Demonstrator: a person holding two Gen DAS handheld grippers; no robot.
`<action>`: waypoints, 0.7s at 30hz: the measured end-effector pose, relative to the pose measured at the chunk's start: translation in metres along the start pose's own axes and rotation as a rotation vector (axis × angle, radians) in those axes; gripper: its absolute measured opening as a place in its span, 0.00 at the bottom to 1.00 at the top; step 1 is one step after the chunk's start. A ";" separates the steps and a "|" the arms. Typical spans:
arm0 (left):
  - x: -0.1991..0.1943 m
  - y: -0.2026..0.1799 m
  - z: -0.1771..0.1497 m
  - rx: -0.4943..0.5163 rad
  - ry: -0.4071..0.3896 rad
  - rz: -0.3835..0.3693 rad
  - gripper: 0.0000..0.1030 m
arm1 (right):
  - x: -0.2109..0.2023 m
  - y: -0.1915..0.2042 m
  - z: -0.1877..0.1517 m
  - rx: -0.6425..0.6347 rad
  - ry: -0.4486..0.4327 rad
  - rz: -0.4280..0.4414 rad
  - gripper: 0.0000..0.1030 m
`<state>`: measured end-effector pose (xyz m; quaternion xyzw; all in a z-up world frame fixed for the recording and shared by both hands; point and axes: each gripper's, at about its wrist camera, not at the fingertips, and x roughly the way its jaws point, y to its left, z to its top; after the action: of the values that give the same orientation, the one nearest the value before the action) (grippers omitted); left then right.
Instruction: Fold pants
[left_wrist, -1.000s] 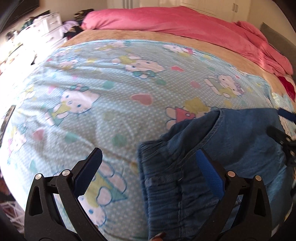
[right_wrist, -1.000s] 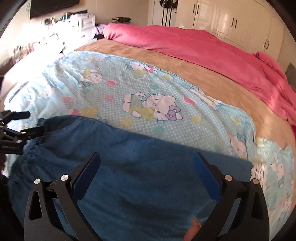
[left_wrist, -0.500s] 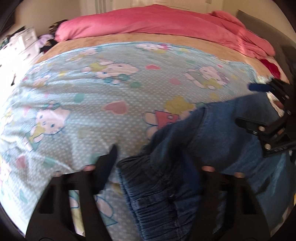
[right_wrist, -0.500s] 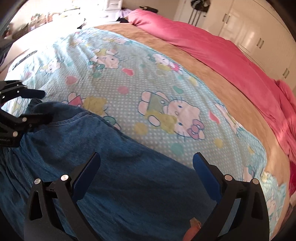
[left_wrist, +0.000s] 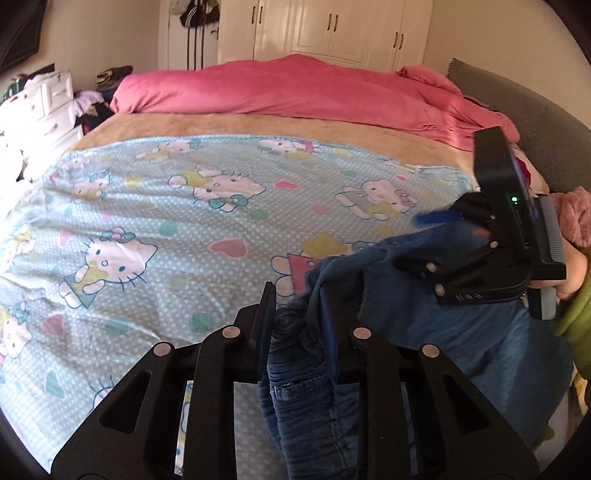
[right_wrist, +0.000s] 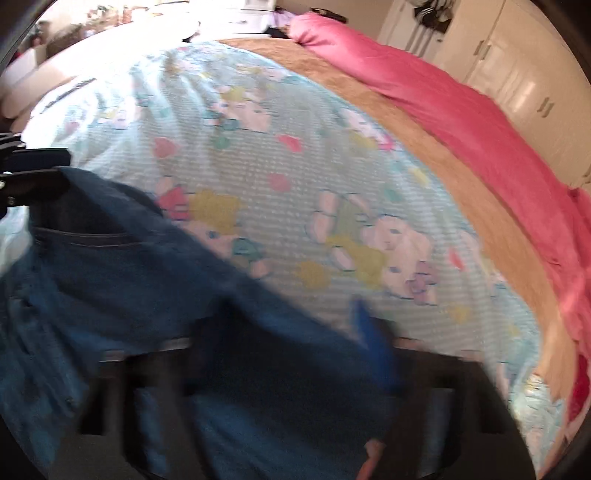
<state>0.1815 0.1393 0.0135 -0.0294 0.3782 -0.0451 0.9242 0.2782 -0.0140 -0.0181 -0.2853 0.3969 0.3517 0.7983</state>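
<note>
Blue denim pants (left_wrist: 436, 325) lie on a light blue cartoon-print sheet (left_wrist: 166, 221) on a bed. My left gripper (left_wrist: 299, 321) is shut on the pants' gathered waistband and holds it lifted a little. My right gripper (left_wrist: 439, 236) shows at the right of the left wrist view, its jaws closing around the far edge of the pants. In the blurred right wrist view the pants (right_wrist: 155, 295) lie between the right gripper's (right_wrist: 295, 332) fingers, which stand close together; whether it grips is unclear. The left gripper (right_wrist: 40, 173) shows at the left edge.
A pink duvet (left_wrist: 314, 92) is bunched along the far side of the bed on a tan blanket (left_wrist: 229, 125). A grey headboard (left_wrist: 554, 122) is at the right. White drawers (left_wrist: 48, 107) stand at the left, white wardrobes (left_wrist: 332, 29) behind.
My left gripper closed on the waistband and lifted it. My right gripper moved onto the pants' far edge and its jaws came together from wide open.
</note>
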 end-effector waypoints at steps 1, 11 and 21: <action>-0.002 -0.001 -0.001 0.005 -0.002 0.003 0.15 | -0.003 0.003 -0.002 0.002 -0.007 0.019 0.30; -0.020 -0.008 -0.013 0.025 -0.041 0.041 0.16 | -0.056 0.014 -0.035 0.097 -0.152 0.055 0.08; -0.070 -0.027 -0.029 0.066 -0.114 0.028 0.19 | -0.152 0.051 -0.089 0.178 -0.328 0.162 0.06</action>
<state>0.1097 0.1196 0.0440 0.0040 0.3238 -0.0430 0.9451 0.1331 -0.1005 0.0529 -0.1199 0.3127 0.4200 0.8435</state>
